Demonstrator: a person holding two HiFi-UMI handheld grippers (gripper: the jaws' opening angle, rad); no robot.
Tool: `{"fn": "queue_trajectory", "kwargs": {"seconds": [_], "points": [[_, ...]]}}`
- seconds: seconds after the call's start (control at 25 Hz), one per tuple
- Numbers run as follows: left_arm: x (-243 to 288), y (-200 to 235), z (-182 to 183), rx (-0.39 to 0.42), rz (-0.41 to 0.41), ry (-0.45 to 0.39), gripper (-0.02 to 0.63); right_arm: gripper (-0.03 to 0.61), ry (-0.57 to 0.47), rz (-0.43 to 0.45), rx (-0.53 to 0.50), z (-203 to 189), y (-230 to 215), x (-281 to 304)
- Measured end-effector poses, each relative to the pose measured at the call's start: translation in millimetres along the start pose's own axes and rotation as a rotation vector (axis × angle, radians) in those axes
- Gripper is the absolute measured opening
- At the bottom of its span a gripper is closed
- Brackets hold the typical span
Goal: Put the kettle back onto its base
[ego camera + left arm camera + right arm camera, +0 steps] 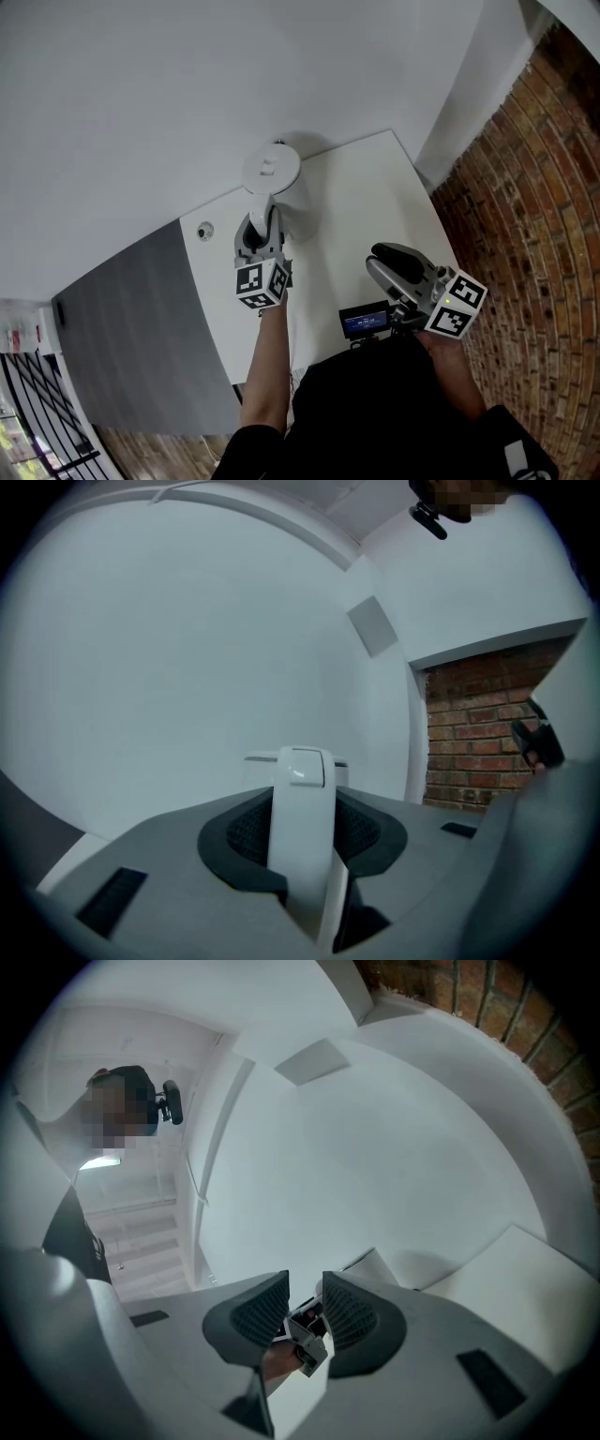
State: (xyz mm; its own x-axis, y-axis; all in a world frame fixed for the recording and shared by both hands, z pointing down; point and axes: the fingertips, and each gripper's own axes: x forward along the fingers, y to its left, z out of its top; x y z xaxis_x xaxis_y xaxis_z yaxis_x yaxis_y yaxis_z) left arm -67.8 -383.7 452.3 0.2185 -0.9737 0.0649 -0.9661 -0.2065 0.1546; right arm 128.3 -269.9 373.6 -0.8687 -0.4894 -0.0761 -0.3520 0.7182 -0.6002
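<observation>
The white kettle (273, 170) is over the far part of the white table (356, 202), seen from above with its round lid showing. My left gripper (263, 228) is shut on the kettle's handle (302, 827); both dark pads press its sides, and the kettle's top (295, 758) shows just beyond. I cannot make out the base; the kettle's body hides whatever is under it. My right gripper (378, 259) hovers over the table's near right, apart from the kettle. The jaws of my right gripper (305, 1303) stand a little apart with nothing between them.
A small round fitting (204, 231) sits in the table near its left edge. A small device with a blue screen (364, 322) is at the near edge. A white wall stands behind the table, brick floor (525, 187) to the right, grey floor (131, 328) to the left.
</observation>
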Motion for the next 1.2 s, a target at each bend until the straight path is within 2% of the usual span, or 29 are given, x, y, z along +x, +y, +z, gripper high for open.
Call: {"fn": "queue_trajectory", "kwargs": {"seconds": [0.36, 0.68, 1.2], "points": [[-11.0, -8.8, -9.6, 0.017, -0.031, 0.059, 0.149, 0.103, 0.017, 0.025, 0.002, -3.8, 3.0, 6.6], [-18.8, -17.2, -17.2, -0.006, -0.063, 0.086, 0.149, 0.103, 0.019, 0.027, 0.001, -5.0, 3.8, 7.6], [-28.5, -29.4, -26.8, 0.001, -0.097, 0.126, 0.149, 0.103, 0.023, 0.036, 0.010, -6.6, 6.4, 10.5]]}}
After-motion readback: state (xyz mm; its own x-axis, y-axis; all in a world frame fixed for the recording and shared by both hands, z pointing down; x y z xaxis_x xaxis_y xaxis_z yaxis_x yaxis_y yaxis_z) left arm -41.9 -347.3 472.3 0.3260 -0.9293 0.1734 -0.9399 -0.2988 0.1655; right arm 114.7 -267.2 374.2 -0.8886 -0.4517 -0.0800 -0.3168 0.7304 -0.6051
